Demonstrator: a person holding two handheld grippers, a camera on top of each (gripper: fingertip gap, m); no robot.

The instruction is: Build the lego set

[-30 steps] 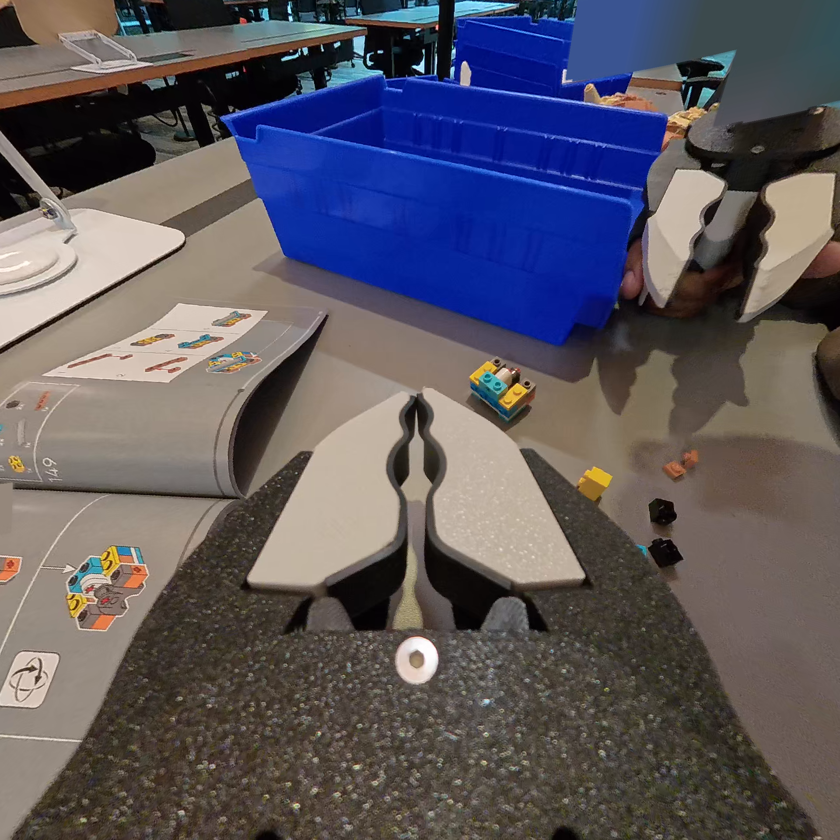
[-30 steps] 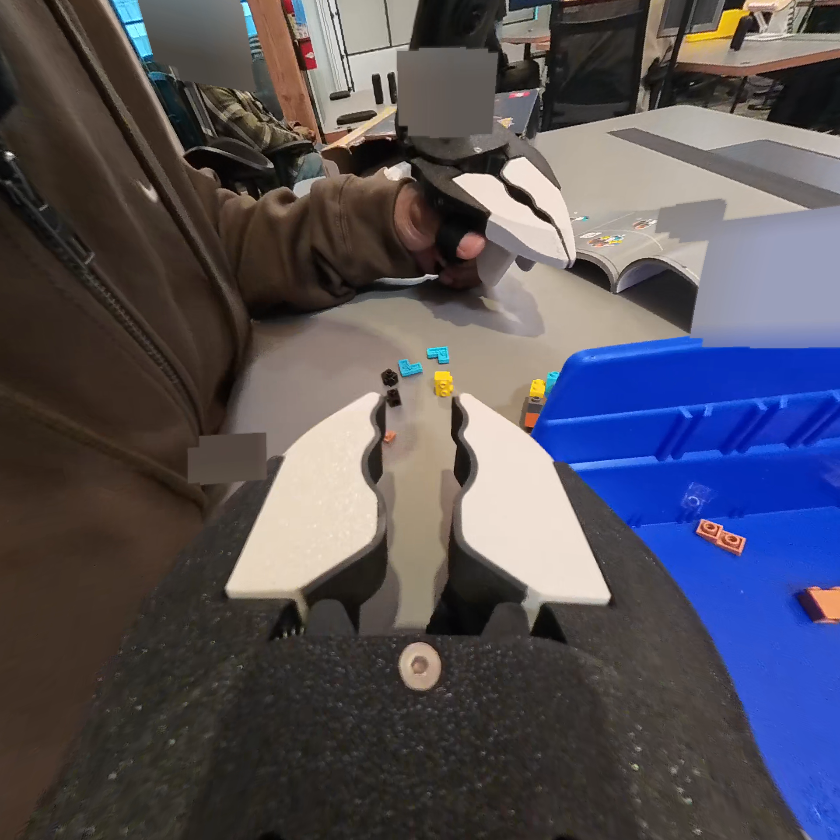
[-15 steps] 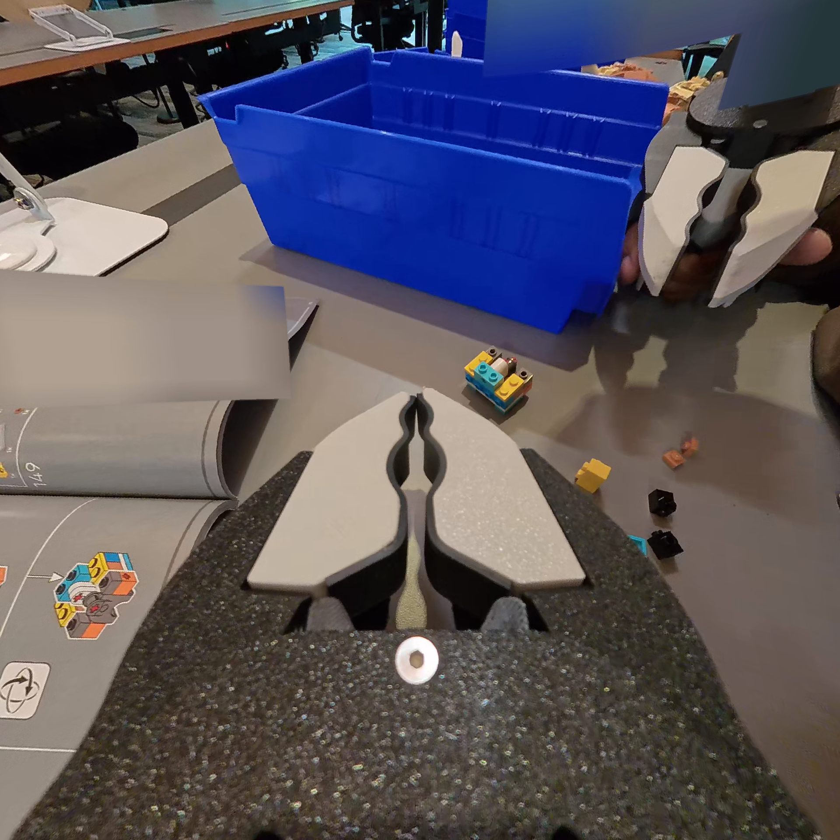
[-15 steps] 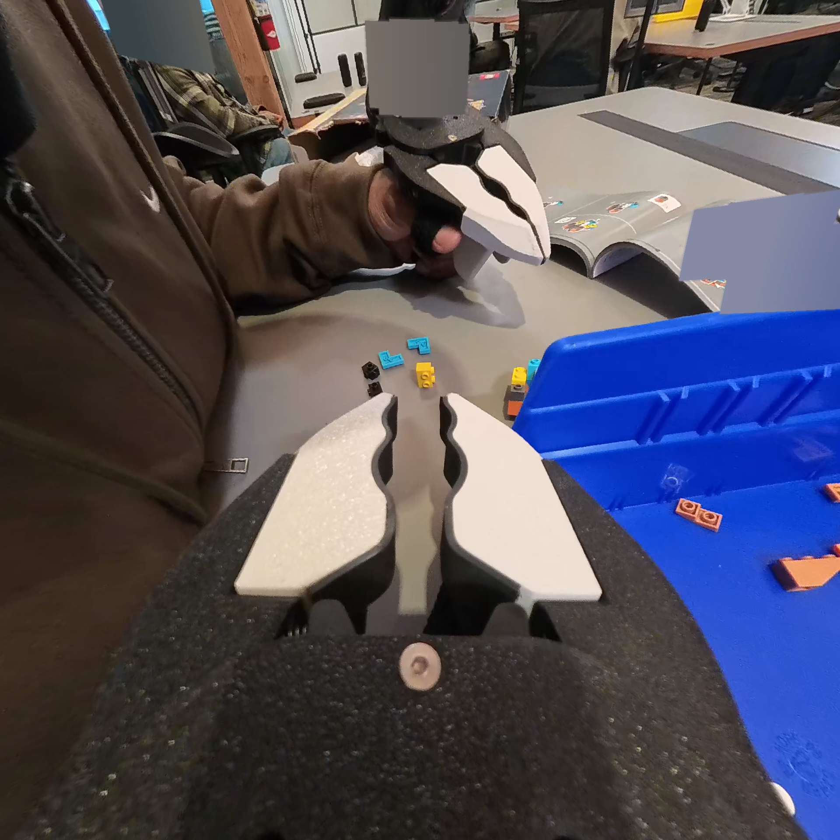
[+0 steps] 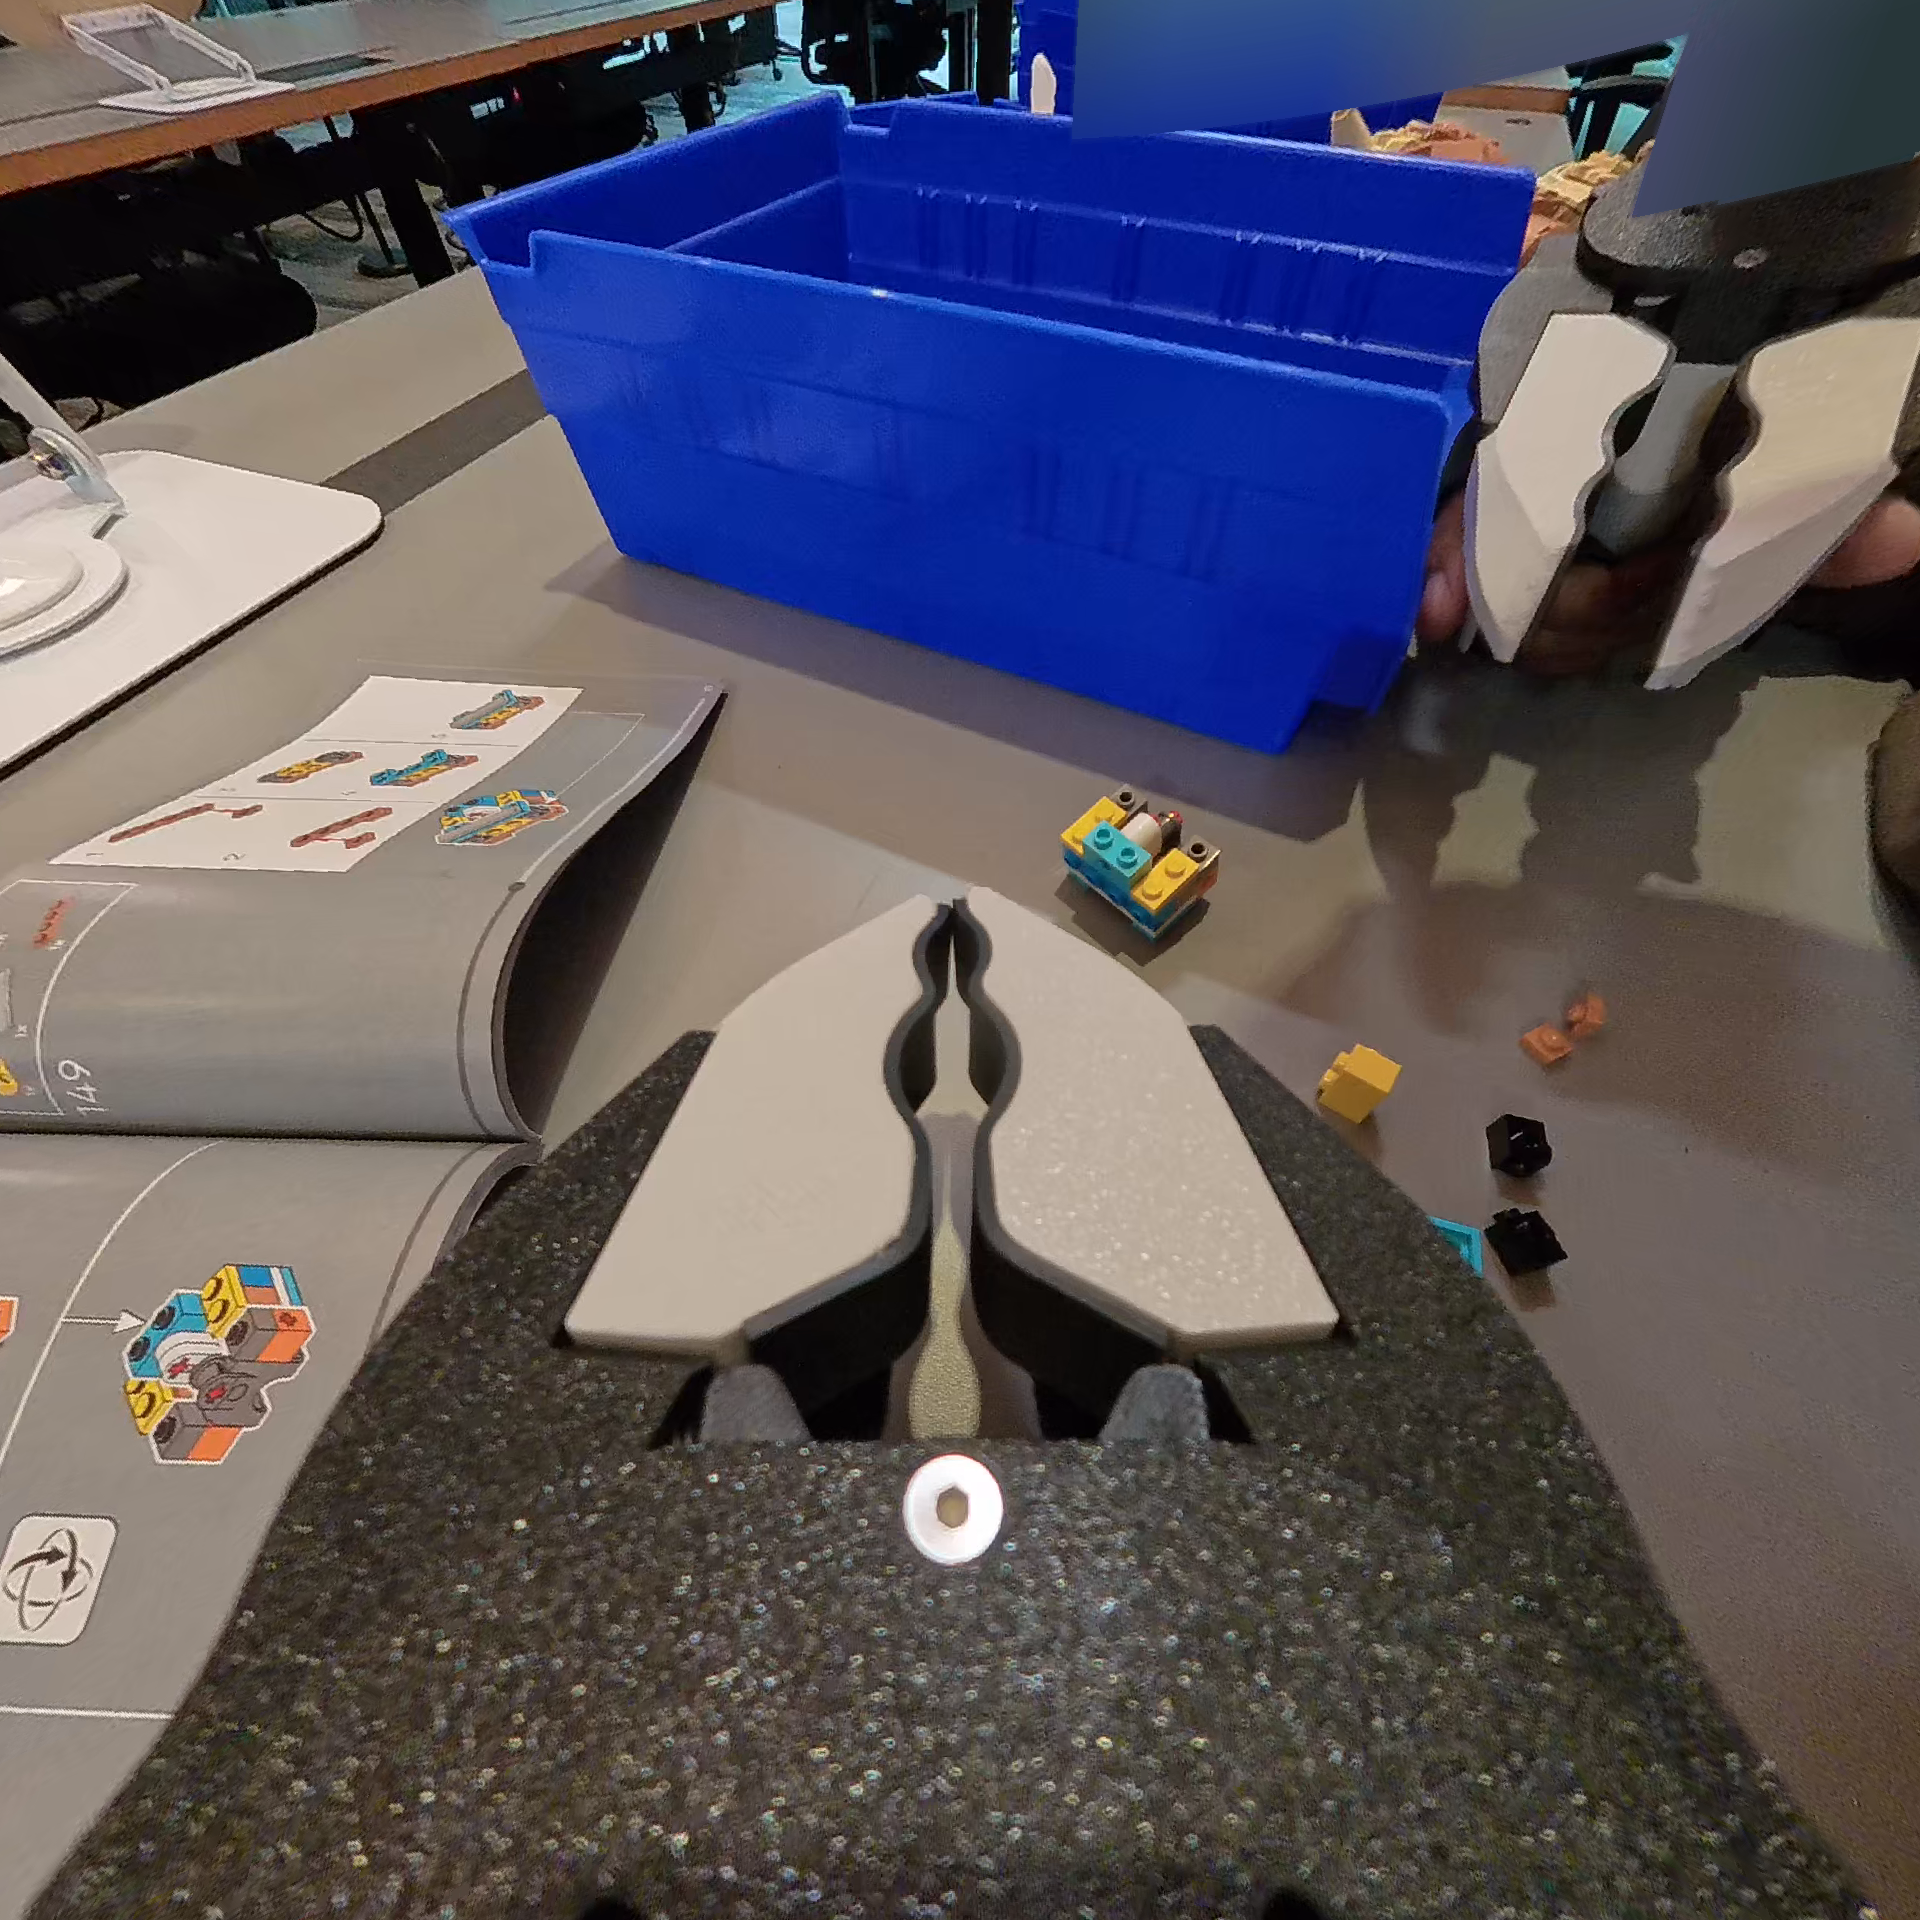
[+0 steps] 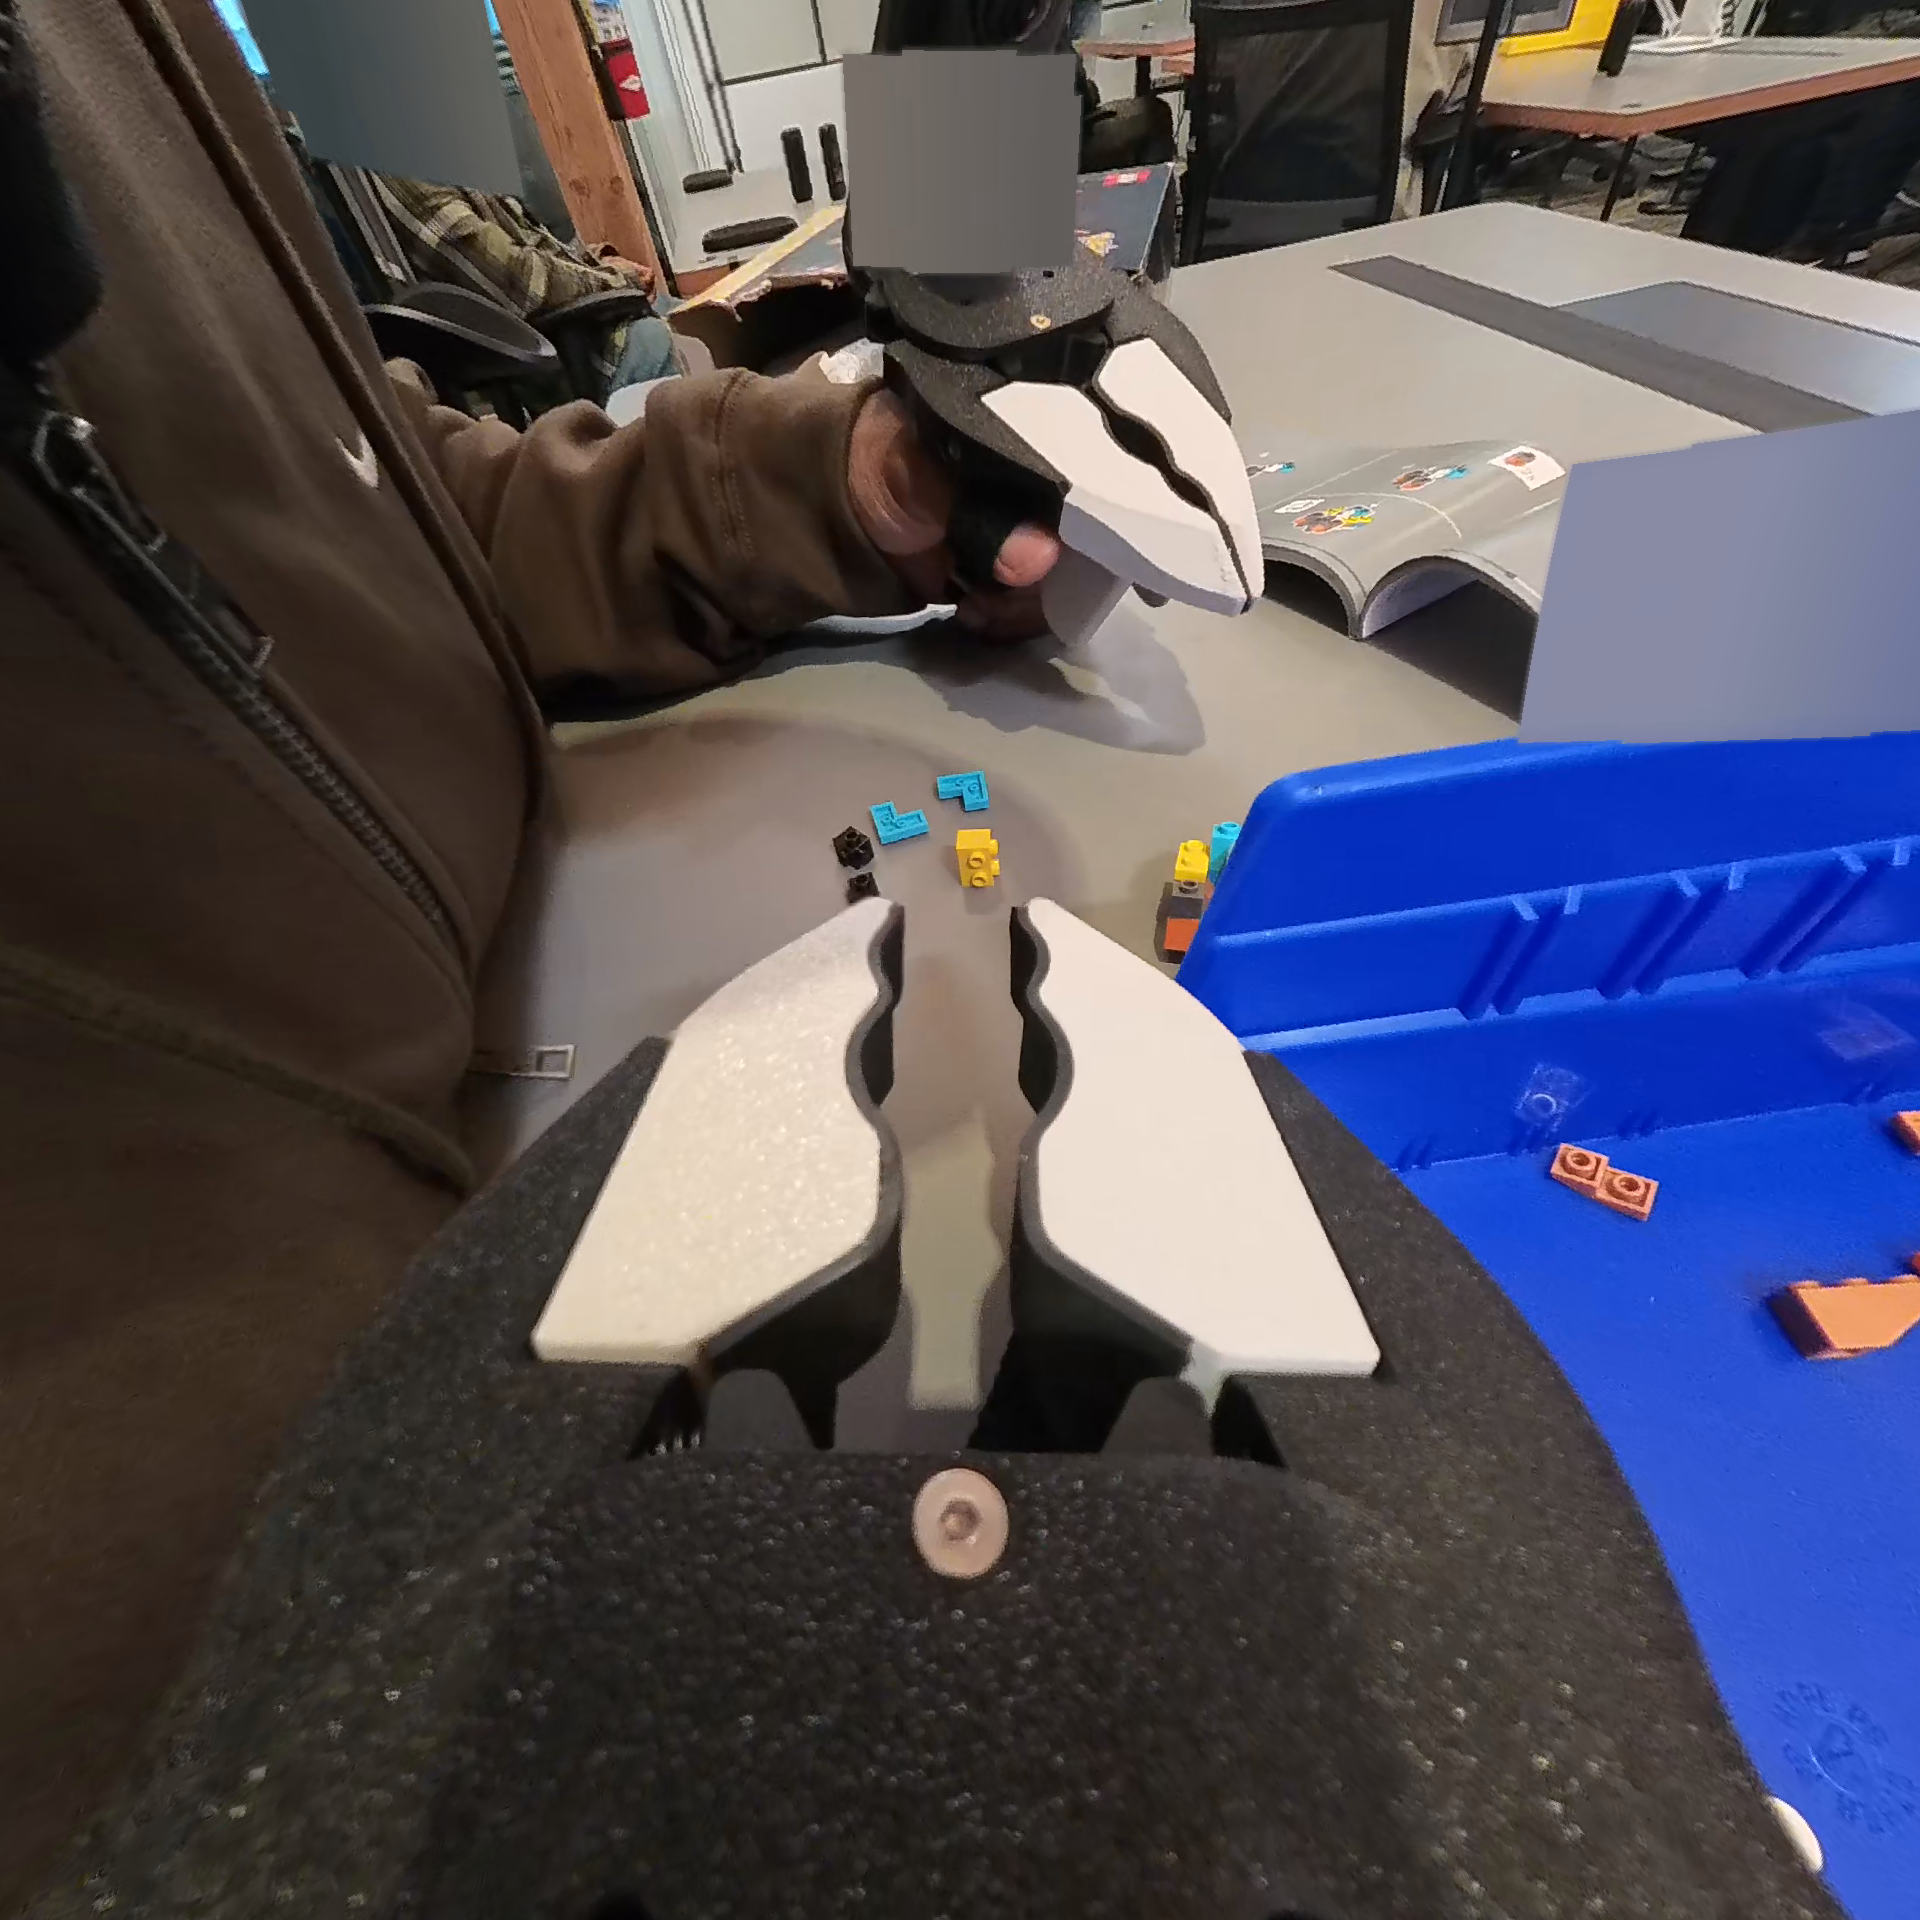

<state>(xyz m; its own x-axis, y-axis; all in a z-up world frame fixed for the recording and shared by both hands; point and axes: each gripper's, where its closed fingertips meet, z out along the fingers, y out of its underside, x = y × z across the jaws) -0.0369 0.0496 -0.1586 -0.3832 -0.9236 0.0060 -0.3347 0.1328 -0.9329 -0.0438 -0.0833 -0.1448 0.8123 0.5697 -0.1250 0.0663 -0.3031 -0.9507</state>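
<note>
Two grippers, both empty: your left gripper (image 5: pixel 951 920) is closed, your right gripper (image 6: pixel 954 912) parted. Beside the blue bin (image 5: pixel 997 436), the small assembly (image 5: pixel 1138 860) sits just right of the left fingertips.

blocked right: blue bin (image 6: pixel 1558 935) | ahead: loose bricks (image 6: pixel 975 857) on table (image 6: pixel 727 810)

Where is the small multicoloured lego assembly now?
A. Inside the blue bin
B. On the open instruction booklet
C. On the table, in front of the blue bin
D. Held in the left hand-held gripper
C: the lego assembly sits on the grey table just in front of the blue bin, and neither hand-held gripper touches it.
</note>
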